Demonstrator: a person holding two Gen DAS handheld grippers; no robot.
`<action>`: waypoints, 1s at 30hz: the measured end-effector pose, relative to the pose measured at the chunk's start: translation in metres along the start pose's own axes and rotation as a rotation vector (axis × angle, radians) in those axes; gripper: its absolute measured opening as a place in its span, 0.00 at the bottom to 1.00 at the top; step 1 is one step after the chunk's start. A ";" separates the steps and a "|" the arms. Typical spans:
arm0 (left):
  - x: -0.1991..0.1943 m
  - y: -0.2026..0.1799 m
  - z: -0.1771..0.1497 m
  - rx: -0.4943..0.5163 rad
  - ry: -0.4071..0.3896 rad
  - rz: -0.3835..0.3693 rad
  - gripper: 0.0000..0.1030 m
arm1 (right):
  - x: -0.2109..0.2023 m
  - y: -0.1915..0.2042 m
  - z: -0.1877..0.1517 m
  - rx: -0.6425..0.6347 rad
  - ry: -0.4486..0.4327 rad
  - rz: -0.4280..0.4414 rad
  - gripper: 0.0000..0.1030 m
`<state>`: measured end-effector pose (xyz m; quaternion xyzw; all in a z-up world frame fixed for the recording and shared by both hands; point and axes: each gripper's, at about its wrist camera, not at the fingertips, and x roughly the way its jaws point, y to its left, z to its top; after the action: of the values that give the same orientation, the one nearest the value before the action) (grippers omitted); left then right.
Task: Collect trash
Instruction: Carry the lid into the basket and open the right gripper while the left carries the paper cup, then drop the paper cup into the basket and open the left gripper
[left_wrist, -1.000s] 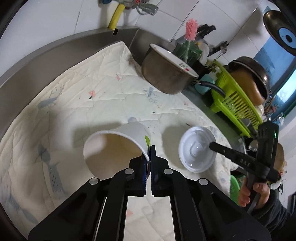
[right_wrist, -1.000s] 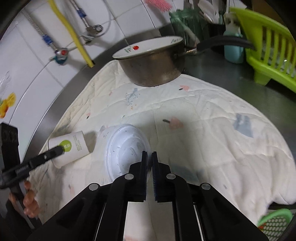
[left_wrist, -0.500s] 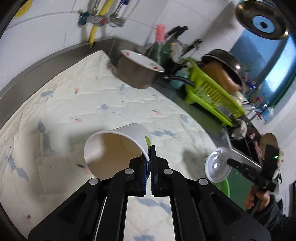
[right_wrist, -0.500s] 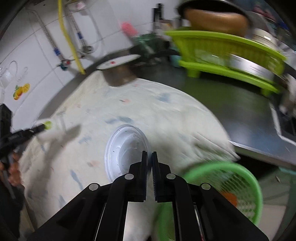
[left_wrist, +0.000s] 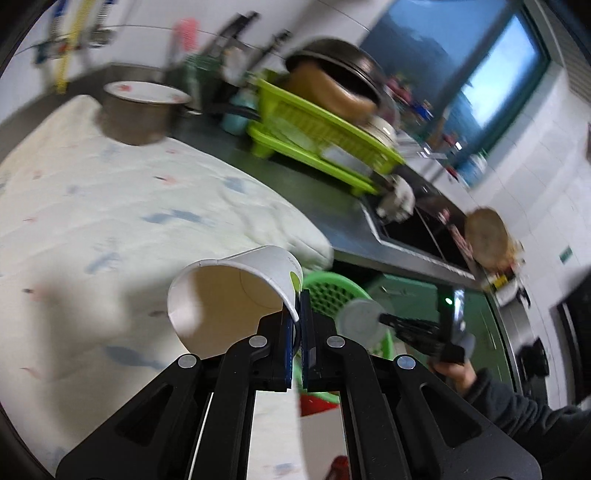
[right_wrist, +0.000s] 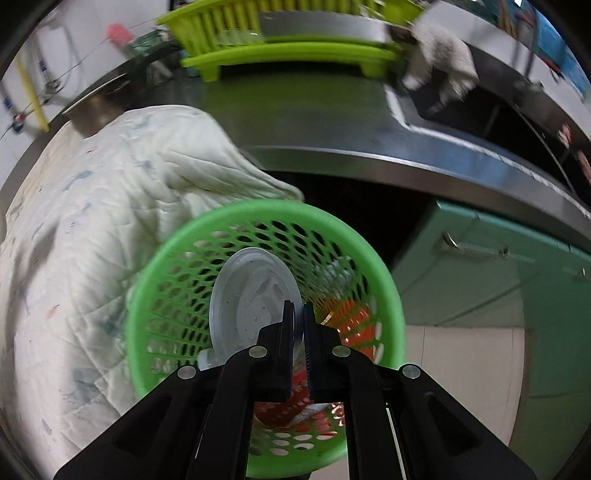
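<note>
My left gripper (left_wrist: 298, 308) is shut on the rim of a white paper cup (left_wrist: 236, 291), held on its side above the quilted cloth (left_wrist: 110, 206), near the cloth's right edge. My right gripper (right_wrist: 299, 314) is shut on a white plastic lid (right_wrist: 251, 295) and holds it over the mouth of a green mesh trash basket (right_wrist: 384, 280). The basket holds orange and white scraps (right_wrist: 347, 317). In the left wrist view the lid (left_wrist: 358, 321) and the right gripper (left_wrist: 380, 316) hang in front of the basket (left_wrist: 332, 286).
A metal pot (left_wrist: 136, 110) stands at the back of the cloth. A lime dish rack (left_wrist: 317, 144) with a wok sits on the steel counter (right_wrist: 332, 122). A sink (left_wrist: 413, 229) lies to its right. Green cabinets (right_wrist: 491, 280) are below the counter.
Both grippers have swung right, off the cloth toward the counter edge. The lid has gone from above the cloth to over the green basket. The cup follows, still held.
</note>
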<state>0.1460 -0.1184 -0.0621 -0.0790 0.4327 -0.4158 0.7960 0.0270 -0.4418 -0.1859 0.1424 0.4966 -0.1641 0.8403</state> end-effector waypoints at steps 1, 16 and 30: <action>0.011 -0.009 -0.002 0.013 0.020 -0.011 0.02 | 0.002 -0.002 -0.001 0.009 0.003 0.000 0.06; 0.143 -0.069 -0.019 0.082 0.262 -0.014 0.02 | -0.010 -0.030 -0.008 0.125 -0.040 0.029 0.33; 0.200 -0.073 -0.029 0.084 0.356 0.047 0.04 | -0.079 -0.028 -0.047 0.129 -0.144 0.095 0.49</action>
<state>0.1370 -0.3041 -0.1690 0.0394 0.5509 -0.4224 0.7187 -0.0575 -0.4371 -0.1402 0.2074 0.4160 -0.1653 0.8698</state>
